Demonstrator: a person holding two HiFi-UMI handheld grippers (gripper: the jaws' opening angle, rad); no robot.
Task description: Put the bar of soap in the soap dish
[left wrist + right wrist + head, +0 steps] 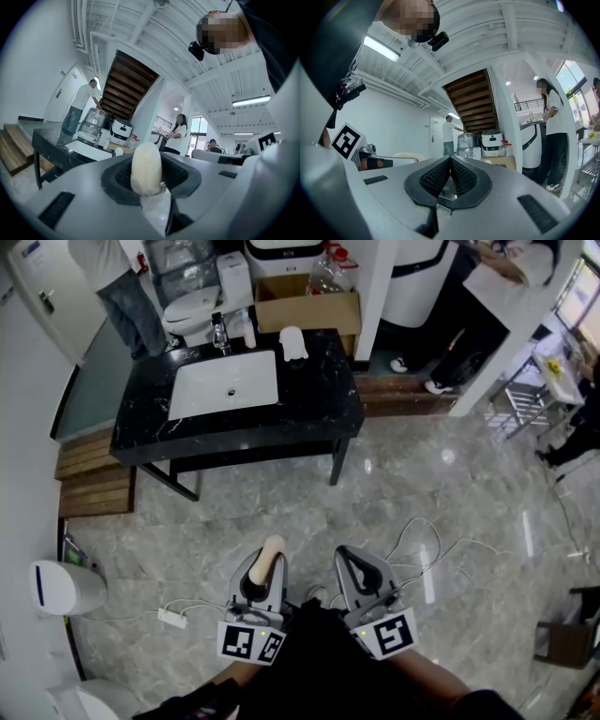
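A cream bar of soap [268, 557] stands upright between the jaws of my left gripper [265, 565], which is shut on it low in the head view. In the left gripper view the soap [146, 168] sticks up from the dark pads, with my left gripper [146, 180] pointing towards the vanity. My right gripper [353, 562] hangs beside it, shut and empty, and its pads meet in a point in the right gripper view [449, 165]. Far ahead stands a black marble vanity [319, 409] with a white basin [225, 383]. A small white object [293, 341] sits on the vanity's back right; I cannot tell whether it is the soap dish.
A faucet [218, 332] stands behind the basin. White cables and a power strip [172, 618] lie on the grey floor between me and the vanity. A white bin [61, 587] is at the left, wooden steps [89, 486] beside the vanity, a cardboard box [307, 304] behind it. People stand at the back.
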